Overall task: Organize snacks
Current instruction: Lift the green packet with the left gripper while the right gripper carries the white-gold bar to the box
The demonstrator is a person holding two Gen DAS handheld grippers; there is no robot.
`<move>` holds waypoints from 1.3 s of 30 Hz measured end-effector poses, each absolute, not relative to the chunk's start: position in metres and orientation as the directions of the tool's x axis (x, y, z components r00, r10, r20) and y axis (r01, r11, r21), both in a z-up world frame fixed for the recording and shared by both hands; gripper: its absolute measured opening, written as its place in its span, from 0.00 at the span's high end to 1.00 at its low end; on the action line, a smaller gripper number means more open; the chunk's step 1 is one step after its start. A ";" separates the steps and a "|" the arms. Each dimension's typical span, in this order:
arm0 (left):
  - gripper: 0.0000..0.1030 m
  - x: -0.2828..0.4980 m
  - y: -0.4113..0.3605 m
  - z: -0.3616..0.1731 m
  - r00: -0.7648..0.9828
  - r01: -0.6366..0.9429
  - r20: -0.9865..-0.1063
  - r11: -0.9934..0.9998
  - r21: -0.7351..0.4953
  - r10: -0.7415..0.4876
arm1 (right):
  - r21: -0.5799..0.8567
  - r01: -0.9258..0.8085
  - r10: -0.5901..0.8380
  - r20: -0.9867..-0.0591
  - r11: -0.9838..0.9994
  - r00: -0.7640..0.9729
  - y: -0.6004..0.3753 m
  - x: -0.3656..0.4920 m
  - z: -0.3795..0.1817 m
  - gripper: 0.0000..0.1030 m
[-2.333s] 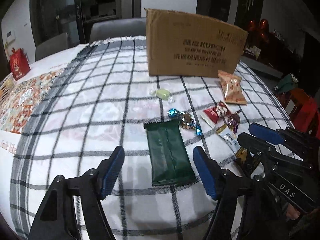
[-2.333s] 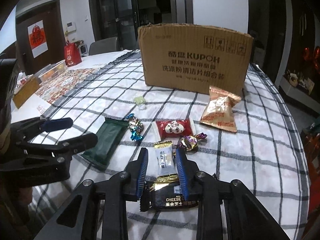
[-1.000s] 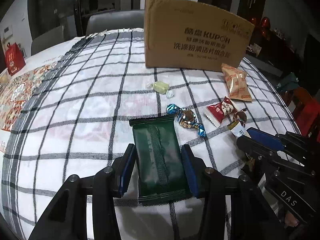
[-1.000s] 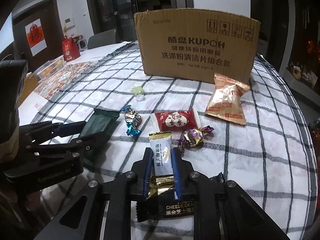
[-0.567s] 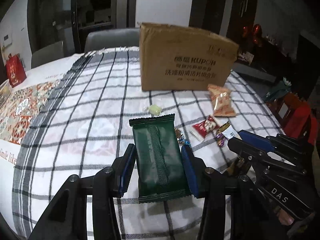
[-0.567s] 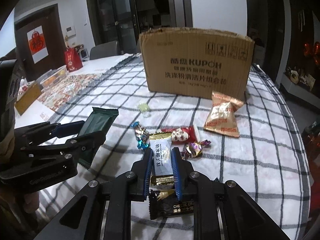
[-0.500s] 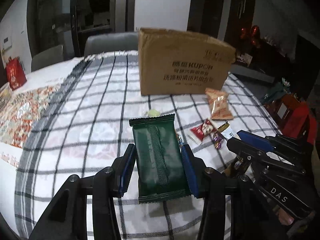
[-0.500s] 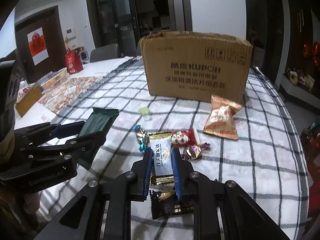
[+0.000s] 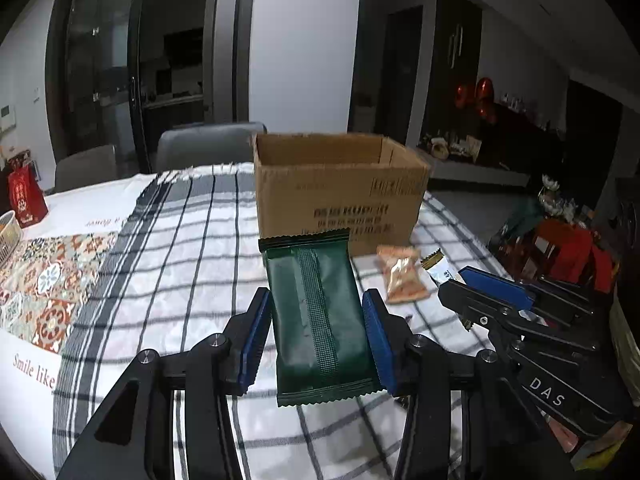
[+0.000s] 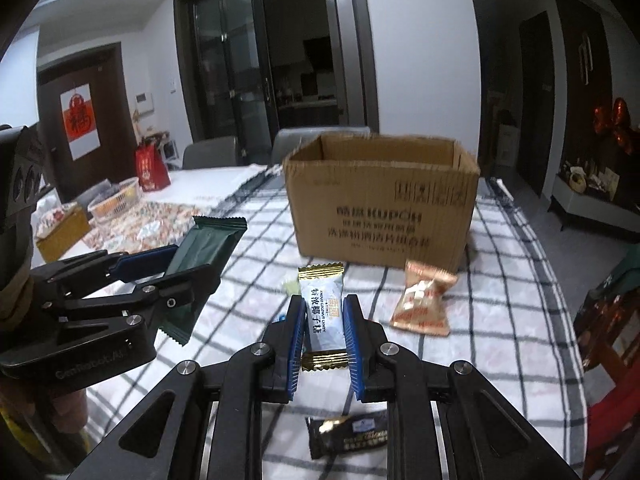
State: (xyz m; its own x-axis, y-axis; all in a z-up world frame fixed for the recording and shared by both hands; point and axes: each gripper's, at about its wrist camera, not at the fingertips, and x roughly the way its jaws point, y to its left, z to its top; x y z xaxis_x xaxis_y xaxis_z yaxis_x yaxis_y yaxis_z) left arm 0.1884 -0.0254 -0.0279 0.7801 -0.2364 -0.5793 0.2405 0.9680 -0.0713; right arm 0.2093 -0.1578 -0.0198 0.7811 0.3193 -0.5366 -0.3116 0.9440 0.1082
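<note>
The left gripper clamps a dark green foil snack packet, held off the checked tablecloth short of the open brown cardboard box. The right gripper is closed on a pale blue and gold candy bar, likewise before the box. An orange-gold snack pouch lies near the box's front right corner; a black wrapper, its print blurred, lies farther back.
</note>
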 end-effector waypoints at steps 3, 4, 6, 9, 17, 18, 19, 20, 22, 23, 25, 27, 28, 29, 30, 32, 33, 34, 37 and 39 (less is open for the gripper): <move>0.56 0.191 -0.026 -0.017 0.793 0.244 -0.559 0.967 -0.070 -0.240 | 0.115 -0.299 0.314 -0.512 0.947 0.800 -0.161 0.211 -0.008 0.80; 0.56 0.192 -0.027 -0.012 0.799 0.244 -0.551 0.967 -0.068 -0.241 | 0.120 -0.294 0.314 -0.504 0.948 0.805 -0.163 0.212 -0.005 0.80; 0.56 0.195 -0.027 -0.005 0.807 0.246 -0.538 0.967 -0.067 -0.243 | 0.125 -0.280 0.305 -0.485 0.952 0.820 -0.166 0.215 0.004 0.80; 0.56 0.203 -0.027 0.006 0.818 0.248 -0.521 0.967 -0.063 -0.244 | 0.129 -0.270 0.298 -0.462 0.954 0.835 -0.168 0.220 0.015 0.80; 0.56 0.224 -0.029 0.033 0.850 0.264 -0.463 0.964 -0.039 -0.251 | 0.129 -0.254 0.285 -0.399 0.959 0.872 -0.175 0.240 0.046 0.80; 0.56 0.228 -0.029 0.036 0.854 0.265 -0.456 0.964 -0.034 -0.251 | 0.130 -0.251 0.282 -0.391 0.959 0.876 -0.177 0.244 0.050 0.80; 0.56 0.232 -0.030 0.040 0.856 0.267 -0.451 0.963 -0.032 -0.253 | 0.129 -0.251 0.282 -0.387 0.959 0.878 -0.177 0.247 0.052 0.80; 0.56 0.236 -0.030 0.042 0.858 0.269 -0.447 0.963 -0.032 -0.254 | 0.127 -0.248 0.278 -0.381 0.960 0.882 -0.178 0.251 0.056 0.80; 0.56 0.245 -0.031 0.048 0.863 0.272 -0.436 0.962 -0.024 -0.255 | 0.126 -0.245 0.275 -0.374 0.961 0.886 -0.180 0.256 0.059 0.80; 0.56 0.247 -0.032 0.049 0.864 0.272 -0.434 0.962 -0.020 -0.254 | 0.122 -0.243 0.271 -0.370 0.962 0.889 -0.181 0.259 0.061 0.80; 0.56 0.256 -0.035 0.053 0.867 0.275 -0.430 0.962 -0.008 -0.251 | 0.118 -0.238 0.265 -0.366 0.964 0.892 -0.182 0.268 0.065 0.80; 0.56 0.264 -0.037 0.055 0.870 0.276 -0.426 0.961 0.005 -0.247 | 0.116 -0.233 0.259 -0.365 0.966 0.894 -0.185 0.276 0.067 0.80; 0.56 0.266 -0.039 0.056 0.871 0.276 -0.426 0.961 0.009 -0.246 | 0.116 -0.233 0.259 -0.366 0.966 0.894 -0.186 0.281 0.067 0.80; 0.56 0.270 -0.040 0.057 0.871 0.279 -0.425 0.960 0.013 -0.247 | 0.114 -0.232 0.258 -0.368 0.966 0.893 -0.187 0.286 0.069 0.80; 0.56 0.276 -0.041 0.058 0.872 0.282 -0.423 0.959 0.018 -0.248 | 0.113 -0.228 0.254 -0.368 0.967 0.894 -0.188 0.291 0.069 0.80; 0.56 0.285 -0.043 0.060 0.872 0.282 -0.424 0.959 0.024 -0.245 | 0.105 -0.227 0.250 -0.371 0.968 0.894 -0.189 0.301 0.070 0.80; 0.56 0.292 -0.045 0.061 0.871 0.284 -0.424 0.958 0.027 -0.247 | 0.104 -0.222 0.245 -0.373 0.970 0.895 -0.190 0.307 0.071 0.80; 0.56 0.297 -0.045 0.062 0.871 0.285 -0.424 0.958 0.029 -0.247 | 0.104 -0.223 0.246 -0.375 0.969 0.894 -0.190 0.310 0.071 0.80; 0.56 0.314 -0.049 0.063 0.868 0.290 -0.433 0.956 0.040 -0.245 | 0.100 -0.219 0.241 -0.382 0.971 0.892 -0.192 0.327 0.072 0.80; 0.56 0.325 -0.051 0.062 0.865 0.291 -0.440 0.955 0.047 -0.242 | 0.102 -0.215 0.238 -0.389 0.971 0.890 -0.193 0.336 0.070 0.80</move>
